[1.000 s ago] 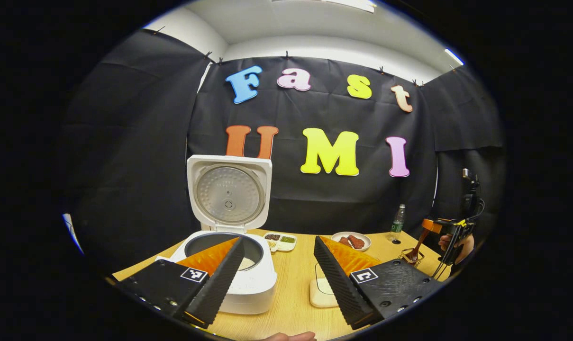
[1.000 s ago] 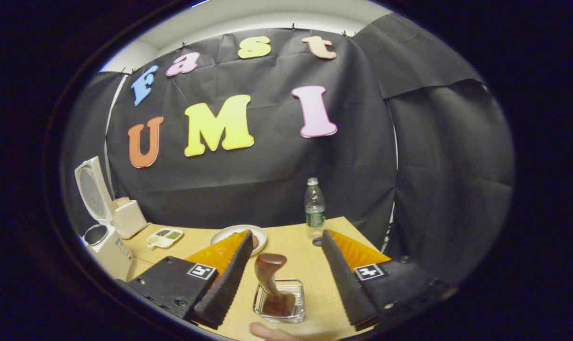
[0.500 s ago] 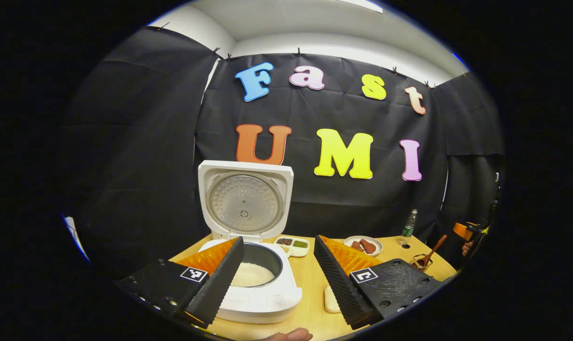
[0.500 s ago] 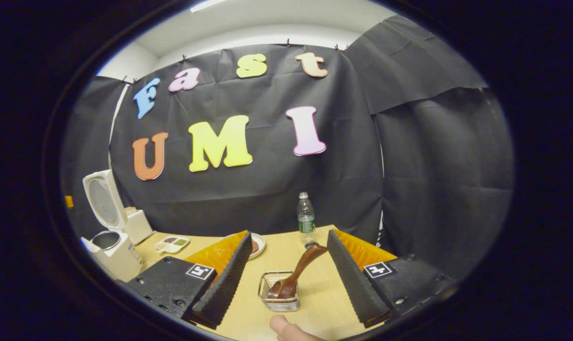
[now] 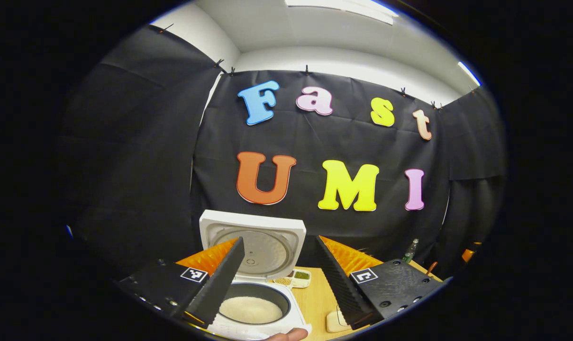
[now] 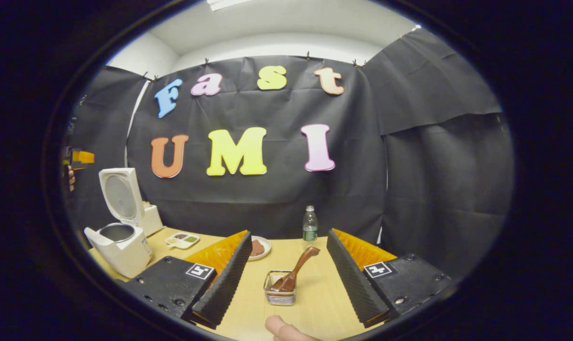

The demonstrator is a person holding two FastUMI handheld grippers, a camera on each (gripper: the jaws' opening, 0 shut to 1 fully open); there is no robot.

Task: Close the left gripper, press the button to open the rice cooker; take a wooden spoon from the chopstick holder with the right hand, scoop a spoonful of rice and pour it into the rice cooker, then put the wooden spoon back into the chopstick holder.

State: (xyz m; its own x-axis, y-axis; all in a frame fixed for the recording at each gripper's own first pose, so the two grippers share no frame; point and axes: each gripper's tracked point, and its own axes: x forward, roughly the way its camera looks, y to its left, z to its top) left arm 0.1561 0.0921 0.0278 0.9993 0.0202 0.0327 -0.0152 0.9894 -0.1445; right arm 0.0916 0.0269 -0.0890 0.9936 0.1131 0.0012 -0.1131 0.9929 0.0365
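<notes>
The white rice cooker [image 5: 262, 327] stands open, its lid [image 5: 253, 246] upright and white rice [image 5: 250, 309] in the pot. My left gripper [image 5: 277, 240] is open, hovering just in front of and above the pot, holding nothing. In the right gripper view the cooker [image 6: 120, 239] sits at the far left of the table. The wooden spoon [image 6: 296, 273] leans in the wire chopstick holder [image 6: 280, 294], its handle tilted to the right. My right gripper [image 6: 288, 234] is open, drawn back from the holder, with the spoon in the gap between its fingers but untouched.
On the wooden table [image 6: 324, 303] stand a water bottle [image 6: 309, 223], a plate of dark food [image 6: 258, 247] and a divided dish [image 6: 183, 240]. A cream square container [image 5: 336, 322] sits right of the cooker. A thumb [image 6: 281, 329] shows at the bottom edge.
My right gripper has backed away from the holder, and the spoon now leans right in it. My left gripper has moved in over the cooker and tilted upward. Both stay open.
</notes>
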